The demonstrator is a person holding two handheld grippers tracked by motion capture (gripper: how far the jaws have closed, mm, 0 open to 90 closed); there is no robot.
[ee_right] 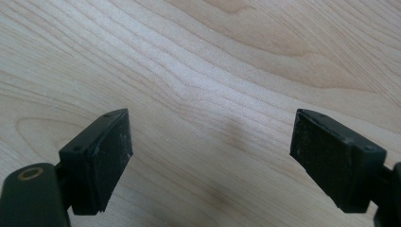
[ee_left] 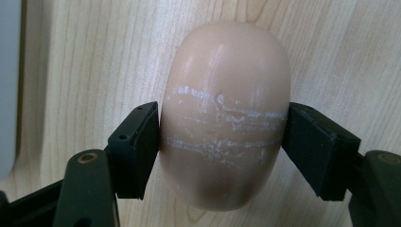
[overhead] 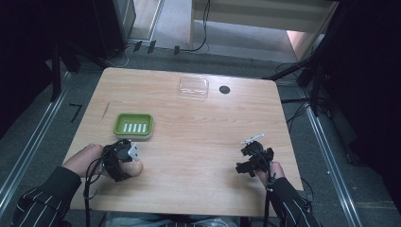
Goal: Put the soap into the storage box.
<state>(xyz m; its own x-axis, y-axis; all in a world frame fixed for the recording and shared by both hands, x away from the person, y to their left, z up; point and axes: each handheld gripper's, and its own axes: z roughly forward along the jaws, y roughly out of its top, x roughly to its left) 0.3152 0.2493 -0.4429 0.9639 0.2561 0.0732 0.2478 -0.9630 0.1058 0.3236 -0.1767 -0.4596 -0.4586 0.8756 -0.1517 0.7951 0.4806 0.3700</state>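
Jaws of my left gripper clamp the sides of a peach soap bar at the wooden table's near-left, just before the green soap dish. Right gripper stands spread wide over bare wood.

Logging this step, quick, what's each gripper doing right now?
Left gripper: closed on the bar of soap.
Right gripper: open, holding nothing, over the bare table.
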